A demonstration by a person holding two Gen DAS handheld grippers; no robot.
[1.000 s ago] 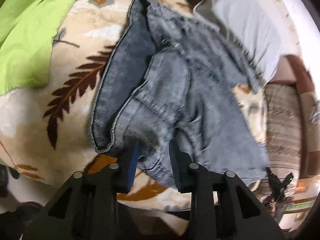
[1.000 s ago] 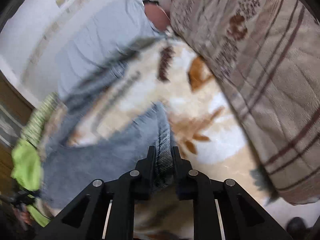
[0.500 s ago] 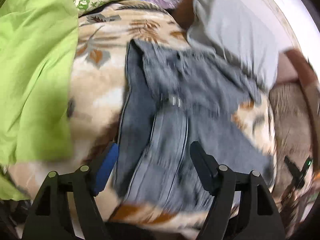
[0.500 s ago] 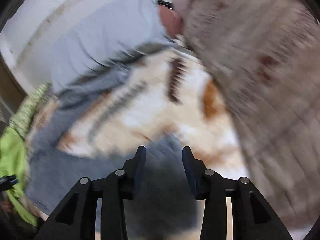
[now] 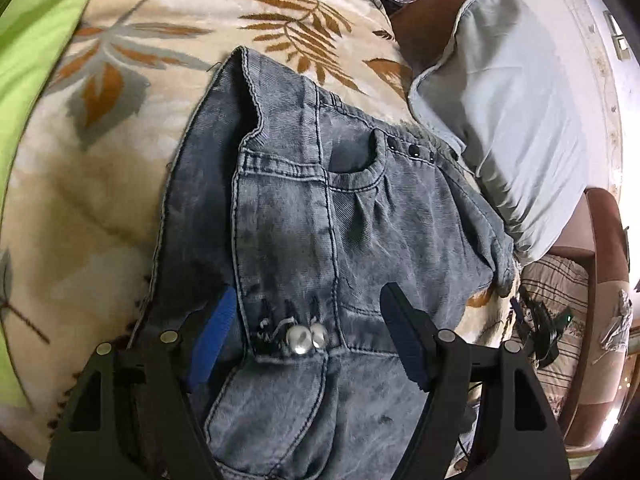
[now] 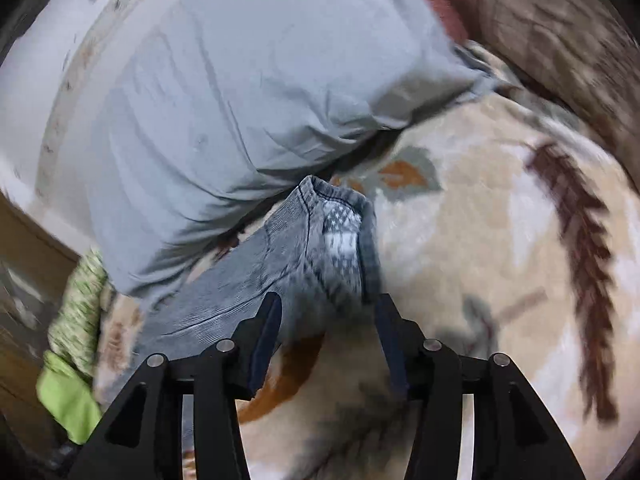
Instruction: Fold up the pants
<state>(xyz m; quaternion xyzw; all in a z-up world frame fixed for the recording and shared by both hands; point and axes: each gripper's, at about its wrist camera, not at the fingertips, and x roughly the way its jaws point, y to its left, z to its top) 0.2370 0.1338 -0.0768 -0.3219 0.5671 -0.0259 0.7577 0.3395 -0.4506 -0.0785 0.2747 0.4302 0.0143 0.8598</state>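
Grey-blue denim pants lie on a leaf-patterned blanket, waistband, buttons and pocket facing me. My left gripper is open, its jaws spread either side of the button area just above the fabric. In the right wrist view an end of the pants lies folded on the blanket. My right gripper is open, its fingertips at the edge of that denim end, holding nothing.
A pale grey pillow lies past the pants and also shows in the right wrist view. A lime green cloth lies at the left. A striped brown blanket is at the right.
Both grippers were shut on the denim a second ago; both have opened and let it go. The pants now lie spread flatter, with the waistband nearer my left gripper.
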